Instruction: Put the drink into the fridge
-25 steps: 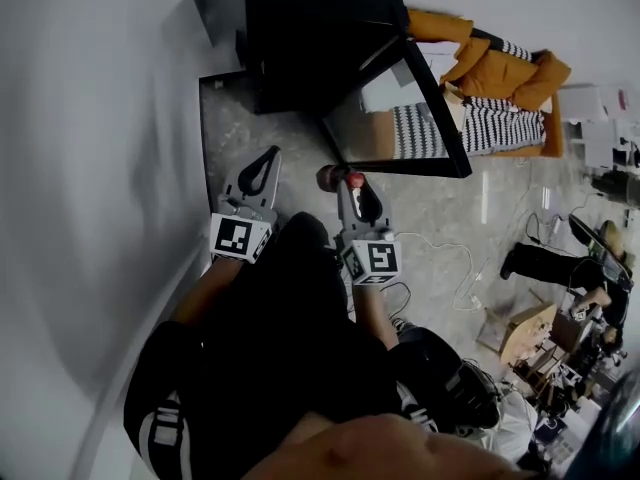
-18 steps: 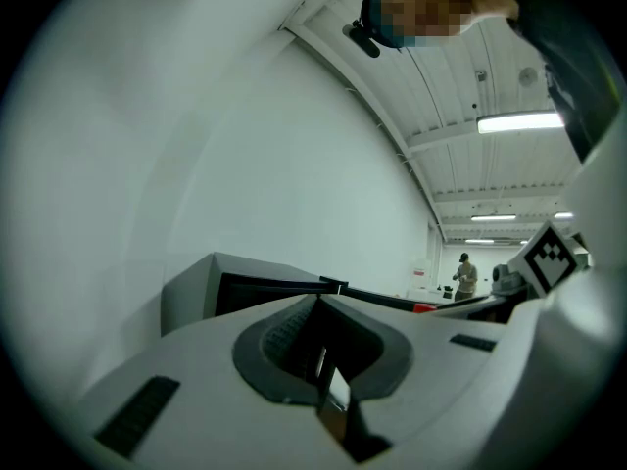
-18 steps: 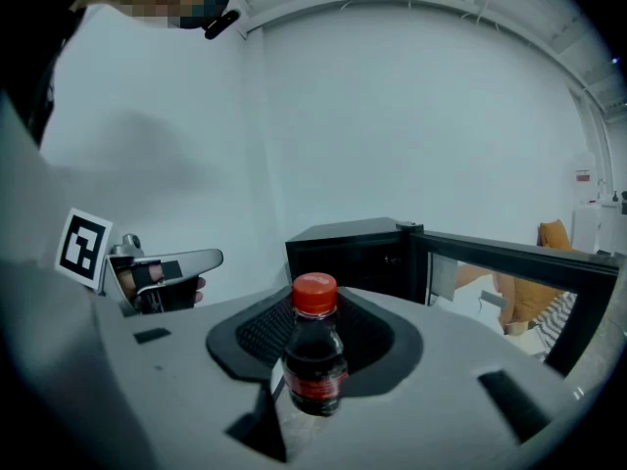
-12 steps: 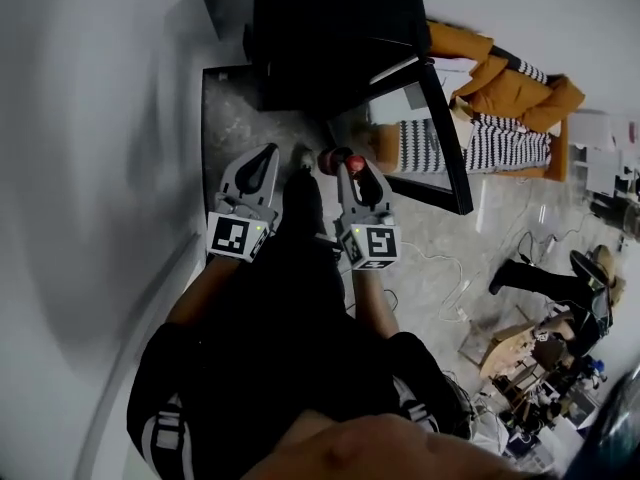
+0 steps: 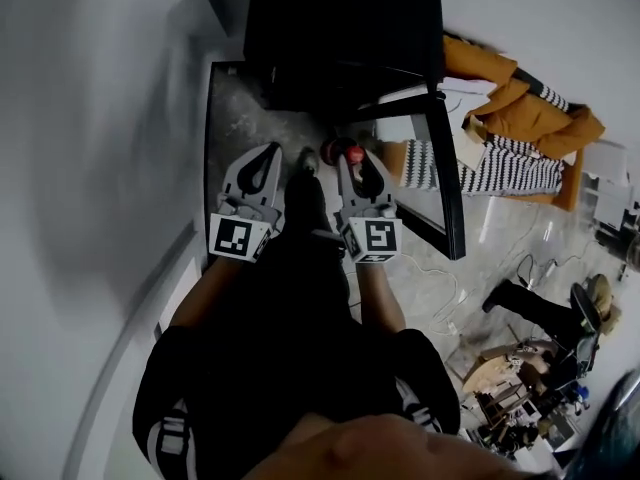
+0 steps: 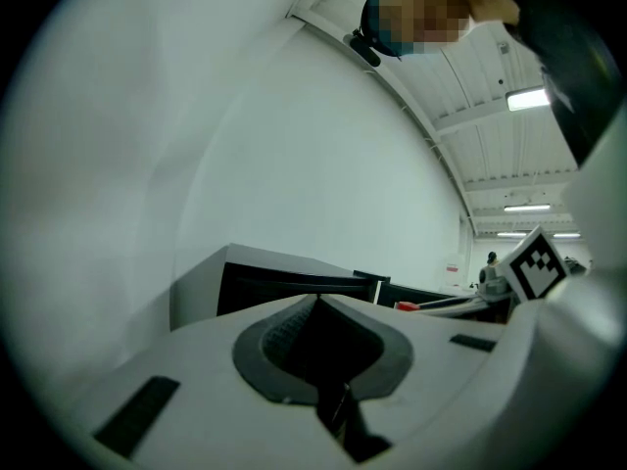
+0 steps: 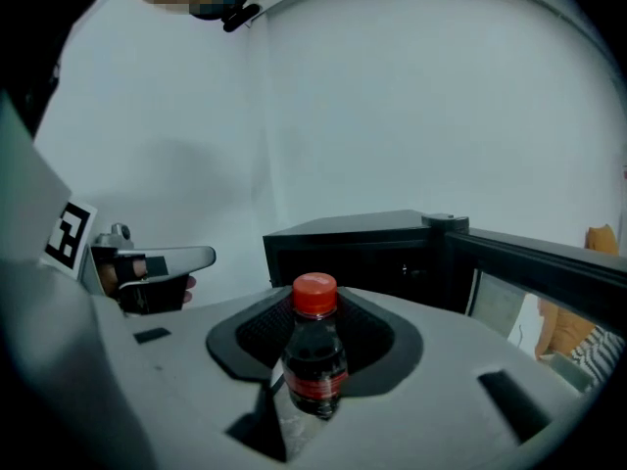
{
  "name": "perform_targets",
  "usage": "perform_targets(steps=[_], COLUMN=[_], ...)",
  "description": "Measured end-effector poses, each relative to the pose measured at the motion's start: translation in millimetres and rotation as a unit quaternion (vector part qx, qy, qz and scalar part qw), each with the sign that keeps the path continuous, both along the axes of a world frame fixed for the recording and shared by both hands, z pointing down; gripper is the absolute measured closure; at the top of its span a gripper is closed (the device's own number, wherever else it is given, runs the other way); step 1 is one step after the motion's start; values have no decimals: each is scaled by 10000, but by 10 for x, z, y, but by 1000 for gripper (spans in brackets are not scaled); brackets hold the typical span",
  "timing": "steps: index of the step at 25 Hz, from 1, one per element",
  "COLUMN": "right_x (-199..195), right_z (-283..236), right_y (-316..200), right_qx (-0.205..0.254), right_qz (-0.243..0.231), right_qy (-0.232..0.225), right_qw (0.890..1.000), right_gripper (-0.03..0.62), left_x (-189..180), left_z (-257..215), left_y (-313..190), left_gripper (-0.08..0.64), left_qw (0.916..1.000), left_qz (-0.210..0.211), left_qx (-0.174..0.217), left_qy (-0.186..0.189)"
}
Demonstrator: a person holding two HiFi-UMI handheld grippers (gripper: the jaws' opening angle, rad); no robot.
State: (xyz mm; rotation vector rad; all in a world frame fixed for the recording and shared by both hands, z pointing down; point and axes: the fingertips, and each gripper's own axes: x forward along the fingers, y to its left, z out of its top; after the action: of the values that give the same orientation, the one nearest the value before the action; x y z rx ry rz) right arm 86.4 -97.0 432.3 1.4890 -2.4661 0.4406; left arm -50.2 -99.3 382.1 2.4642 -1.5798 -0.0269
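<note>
A small dark drink bottle (image 7: 313, 360) with a red cap (image 7: 314, 295) stands upright between the jaws of my right gripper (image 7: 315, 306), which is shut on it. In the head view the cap (image 5: 353, 154) shows at that gripper's tips (image 5: 352, 160), just before the black fridge (image 5: 340, 28). The fridge door (image 5: 447, 168) hangs open to the right. In the right gripper view the dark fridge opening (image 7: 362, 258) lies straight ahead. My left gripper (image 5: 263, 160) is level with the right one, to its left; its jaws (image 6: 315, 300) meet with nothing between them.
A white wall (image 5: 90, 168) runs along the left, close to the fridge. Orange and striped cloth (image 5: 520, 118) lies behind the open door. Cables (image 5: 450, 298) and clutter (image 5: 530, 388) lie on the marble floor at the right. The person's dark-clothed legs fill the lower middle.
Both grippers have moved forward and lower, closer to the fridge's open front. The bottle has travelled with the right gripper. Neither grip has changed.
</note>
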Motion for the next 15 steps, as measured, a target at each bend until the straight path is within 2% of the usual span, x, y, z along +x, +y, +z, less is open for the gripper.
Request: perform_targets(steps=[4, 8, 15], right_x=[30, 31, -18], right_z=[151, 263, 621], right_y=[-276, -562, -847], right_qx=[31, 215, 171], right_qz=[-93, -129, -148], right_qy=[21, 13, 56], right_qw=[9999, 9997, 9997], right_gripper=[469, 469, 469], left_x=[60, 82, 90], left_z=[224, 337, 578], left_y=[-104, -265, -362], left_gripper=[555, 555, 555], left_qw=[9997, 9997, 9993], left_qz=[35, 2, 49], left_qx=[-252, -230, -333], left_qy=[-50, -78, -156])
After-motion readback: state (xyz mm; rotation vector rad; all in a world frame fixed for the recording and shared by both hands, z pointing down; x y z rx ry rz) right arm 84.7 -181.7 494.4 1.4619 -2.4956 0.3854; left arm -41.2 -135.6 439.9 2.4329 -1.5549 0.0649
